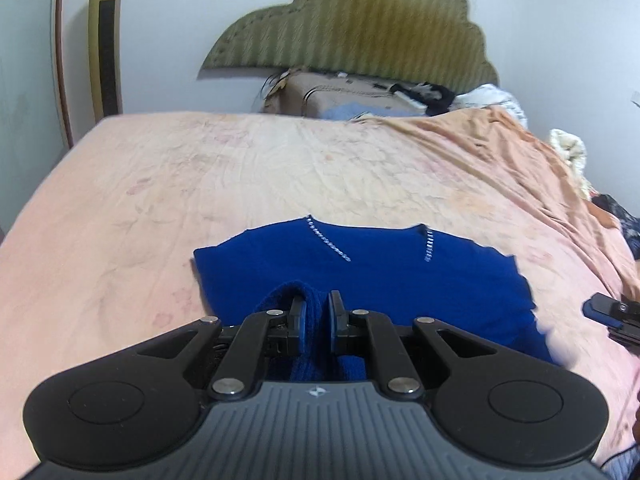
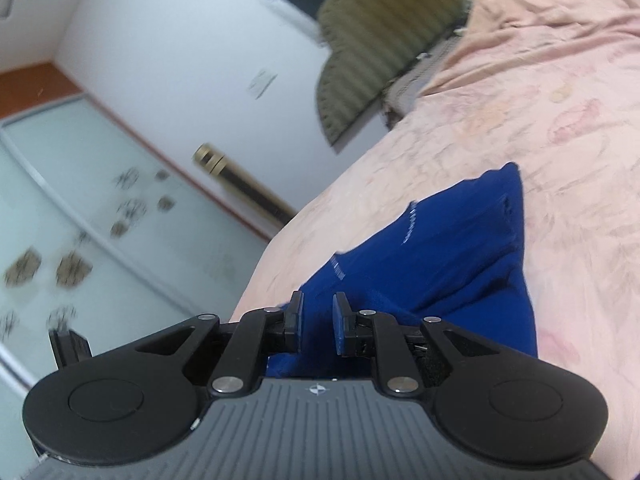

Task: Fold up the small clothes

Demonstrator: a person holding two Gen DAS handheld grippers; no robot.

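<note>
Two grippers are shown, each pinching blue knit fabric over a bed. The left gripper (image 1: 317, 322) is pressed together on a thick fold of the sweater (image 1: 380, 276); the ribbed cloth is bunched between its blue pads and rises in a hump just beyond the left pad. Ahead of this gripper the sweater is spread flat on the pink sheet (image 1: 200, 168), with two short lines of pale beading (image 1: 330, 242) seen near its far edge. Further ahead, a green headboard (image 1: 352, 28) is set against a white wall, with a brown case (image 1: 340, 94) and loose clothes at its foot. At the right edge of the left view, the tip of the right gripper (image 2: 317, 320) is visible, level with the sweater's near right corner.

In the right view, strongly tilted and blurred, the right gripper is seen with its jaws narrowly parted and blue cloth filling the gap between the pads; the cloth is gripped. The sweater is stretched away ahead and to the right of this gripper, its far corner lying on the sheet. To the left, a glass panel (image 2: 80, 220) with a dark pattern is seen.
</note>
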